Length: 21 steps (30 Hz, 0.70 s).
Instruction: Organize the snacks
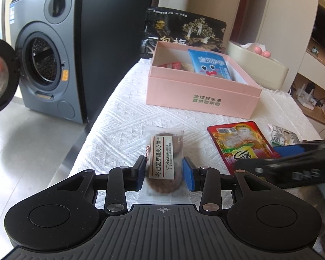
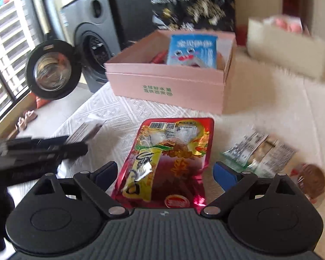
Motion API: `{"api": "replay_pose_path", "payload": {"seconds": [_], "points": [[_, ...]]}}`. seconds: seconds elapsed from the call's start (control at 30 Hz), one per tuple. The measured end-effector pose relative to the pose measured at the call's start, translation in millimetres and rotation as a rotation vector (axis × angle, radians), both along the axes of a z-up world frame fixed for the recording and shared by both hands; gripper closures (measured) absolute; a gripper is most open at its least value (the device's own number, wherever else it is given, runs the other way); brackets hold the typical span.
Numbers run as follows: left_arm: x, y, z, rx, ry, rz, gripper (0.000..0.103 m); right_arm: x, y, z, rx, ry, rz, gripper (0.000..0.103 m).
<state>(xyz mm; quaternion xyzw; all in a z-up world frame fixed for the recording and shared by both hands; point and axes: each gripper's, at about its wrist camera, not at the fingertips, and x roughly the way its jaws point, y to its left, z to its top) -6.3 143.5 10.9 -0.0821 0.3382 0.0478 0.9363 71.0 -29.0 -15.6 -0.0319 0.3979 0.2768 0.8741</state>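
Observation:
A clear-wrapped brown biscuit pack [image 1: 163,162] lies on the white cloth between the blue pads of my left gripper [image 1: 165,174]; the pads stand at its sides with small gaps, open. A red foil snack pouch [image 2: 169,162] lies between the wide-open fingers of my right gripper [image 2: 165,173]; it also shows in the left wrist view [image 1: 238,143]. The pink box [image 1: 197,91] stands beyond and holds a blue snack bag [image 1: 210,64] and other packets. The box also shows in the right wrist view [image 2: 162,86].
A green-and-white packet [image 2: 257,151] and a round brown biscuit pack [image 2: 312,182] lie right of the pouch. A black snack bag [image 1: 184,30] stands behind the box, a cream tissue box [image 1: 257,65] to its right. A washing machine [image 1: 47,65] with open door stands left.

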Motion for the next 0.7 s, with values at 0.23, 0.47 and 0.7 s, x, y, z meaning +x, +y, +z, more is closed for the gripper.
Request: {"api": "replay_pose_path", "payload": {"seconds": [0.23,0.47,0.7], "points": [[-1.5,-3.5,-1.0,0.025,0.031,0.005,0.061,-7.1,28.7,-10.4,-0.150,-0.132,0.068,0.009],[-8.8,-12.5,5.9,0.036,0.029,-0.019,0.061,-13.5,4.5,0.9,-0.085,-0.065,0.146,0.028],[-19.1,-26.5,13.7,0.036,0.030,-0.081,0.061,-33.7,-26.9,18.1,-0.037,-0.068,0.176,0.033]]}}
